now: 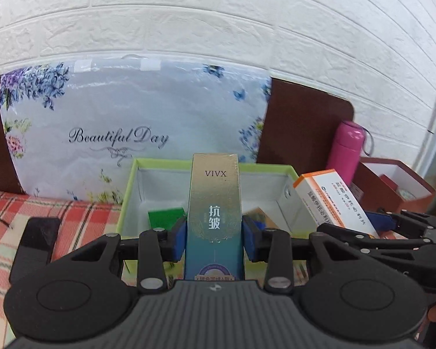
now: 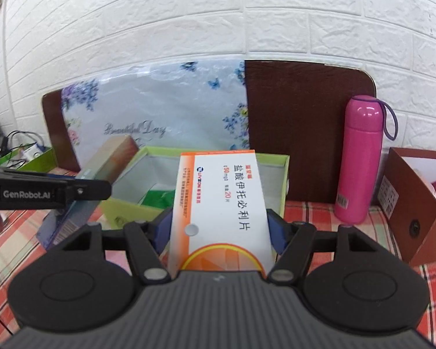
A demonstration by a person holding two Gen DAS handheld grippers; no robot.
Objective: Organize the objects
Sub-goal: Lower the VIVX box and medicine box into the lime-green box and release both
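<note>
Left tool point(image 1: 214, 234): pads clamped on tall VIVX carton point(image 1: 214, 203). Right tool point(image 2: 219, 232): clamped on orange-white medicine box point(image 2: 221, 200). Both held just short of green tray point(image 2: 284, 174). Step: carrying in. Next: lower over tray, release.

Open green box ahead of both jaws

The light-green cardboard box point(image 1: 130, 192) gapes beyond the jaws; a pink steel flask point(image 2: 360, 160) and a brown carton point(image 2: 404, 203) crowd the right.

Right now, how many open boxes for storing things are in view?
2. The green box stands in the middle, before the floral pillow. The brown box stands at the right, beside the pink bottle. Others may be hidden.
</note>
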